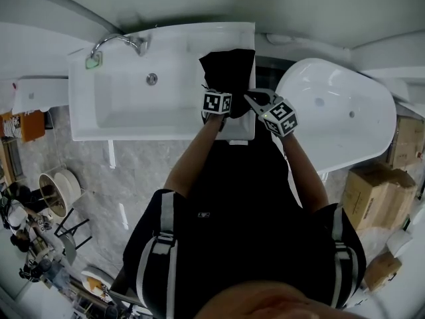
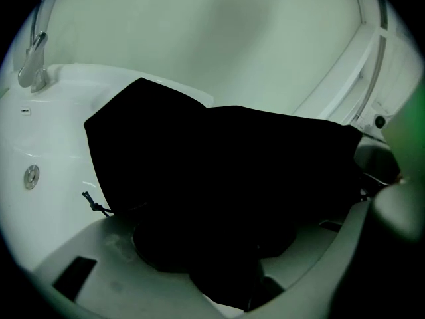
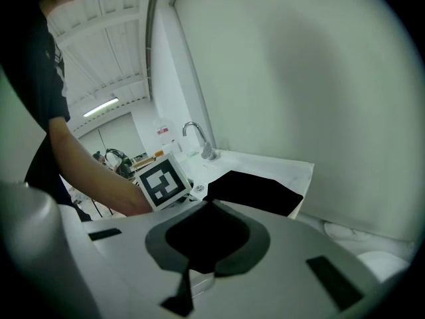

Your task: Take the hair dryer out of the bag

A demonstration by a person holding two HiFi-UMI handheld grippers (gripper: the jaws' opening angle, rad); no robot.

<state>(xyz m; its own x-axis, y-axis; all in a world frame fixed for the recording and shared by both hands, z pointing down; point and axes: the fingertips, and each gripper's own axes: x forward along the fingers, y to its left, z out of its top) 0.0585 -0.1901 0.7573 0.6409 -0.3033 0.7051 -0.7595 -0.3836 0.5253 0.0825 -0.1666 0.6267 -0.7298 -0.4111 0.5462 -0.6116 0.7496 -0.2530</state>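
Now, where the bag is: the black bag (image 1: 228, 72) is lying on the right-hand end of the white basin (image 1: 119, 121), slumping over its rim and well apart from the faucet (image 1: 119, 40). The ledge is giving it a firm rest while I am working at its mouth.
Hair dryer: no view is showing it. I am judging it to be sitting inside the bag, since the cloth is bulging and nothing like it is lying outside.
Right gripper: the right gripper (image 1: 255, 100) is pressing its jaws together at the bag's near edge, with dark fabric filling the hollow behind the tips. I am reading that as a pinch on the bag's rim. I am gripping there to anchor the bag, so that it is not sliding along when the dryer comes out.
Left gripper: the left gripper (image 1: 216, 98) is standing with its jaws spread wide and is angling down into the bag. Black cloth is lying between the jaws, but I am not seeing the pads pressing on it, so nothing is being held. I am holding it wide because the dryer's body is likely bulky.
Drawstring: a knotted cord end (image 2: 96, 205) is dangling at the bag's side, which is suggesting the opening is facing me.
Risk: the inside is looking too dark to sort out, so I am expecting to catch fabric along with the dryer.
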